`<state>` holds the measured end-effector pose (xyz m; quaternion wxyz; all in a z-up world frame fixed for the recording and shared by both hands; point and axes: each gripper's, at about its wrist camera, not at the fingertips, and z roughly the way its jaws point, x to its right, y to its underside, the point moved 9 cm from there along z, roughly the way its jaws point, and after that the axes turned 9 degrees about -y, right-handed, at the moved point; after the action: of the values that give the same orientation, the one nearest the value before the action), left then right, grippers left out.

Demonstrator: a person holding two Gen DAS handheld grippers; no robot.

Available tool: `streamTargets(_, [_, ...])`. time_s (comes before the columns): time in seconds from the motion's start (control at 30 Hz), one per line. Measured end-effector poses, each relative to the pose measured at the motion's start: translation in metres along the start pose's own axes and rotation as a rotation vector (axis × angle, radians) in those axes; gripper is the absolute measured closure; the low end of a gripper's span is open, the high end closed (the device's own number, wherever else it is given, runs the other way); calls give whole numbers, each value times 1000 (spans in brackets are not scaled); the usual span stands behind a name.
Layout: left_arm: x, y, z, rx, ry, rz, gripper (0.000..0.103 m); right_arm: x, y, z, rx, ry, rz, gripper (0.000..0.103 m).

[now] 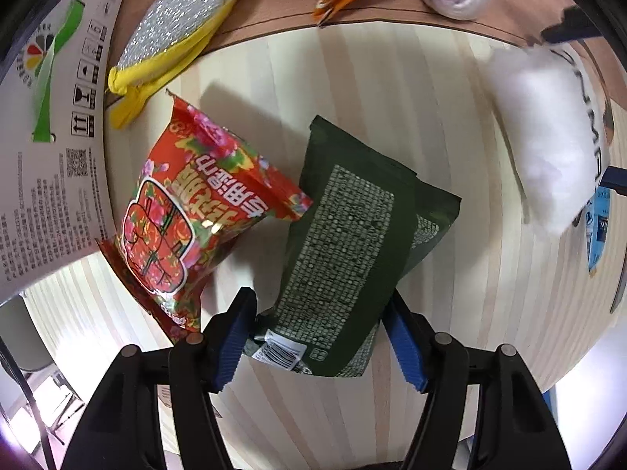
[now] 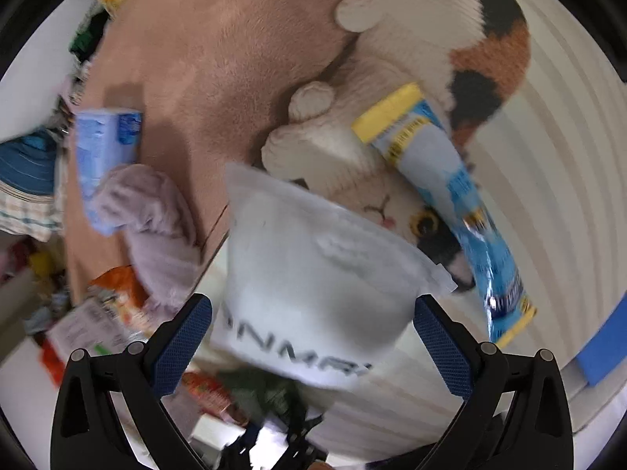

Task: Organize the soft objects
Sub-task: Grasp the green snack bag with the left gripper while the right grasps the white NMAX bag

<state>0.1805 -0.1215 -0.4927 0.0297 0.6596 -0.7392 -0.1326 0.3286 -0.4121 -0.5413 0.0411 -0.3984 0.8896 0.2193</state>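
In the left wrist view my left gripper [image 1: 319,337] is shut on the lower end of a dark green packet [image 1: 345,243] that rests on the pale wooden table [image 1: 372,90]. A red flowered packet [image 1: 188,219] leans against it on the left. In the right wrist view my right gripper [image 2: 313,333] is shut on a white soft pouch [image 2: 313,274] with dark lettering, held above the table. The same pouch shows at the right of the left wrist view [image 1: 544,141].
A plush calico cat [image 2: 423,90] lies on a pinkish mat with a blue tube packet [image 2: 458,196] across it. A lilac plush [image 2: 153,211], a light blue box [image 2: 102,145], a silver-and-yellow pouch [image 1: 176,27] and a white printed carton [image 1: 51,125] lie around.
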Motion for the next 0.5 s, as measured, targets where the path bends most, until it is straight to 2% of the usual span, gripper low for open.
streamTargets(0.1, [-2,-3,0,-6,9,-5,39,-10,9,11,-38,118,-209,7])
streamTargets(0.13, [-4,-7,-1,-7,10,-3,39,-17,18,13,-52,171,-339,8])
streamTargets(0.23, [-5,-20,8,-8,20,8,39,-19,44,19,-88,340,-608,10])
streamTargets(0.27, [-6,-22,8,-11,23,9,38,-18,52,20,-89,370,-668,10])
streamTargets(0.37, [-1,-29,13,-16,27,19,38,-16,65,14,-53,365,-721,6])
streamTargets(0.43, [-2,-32,12,-13,36,26,38,-15,70,5,-14,329,-696,0])
streamTargets(0.5, [-4,-32,4,-25,44,22,38,-12,76,-5,8,289,-647,0])
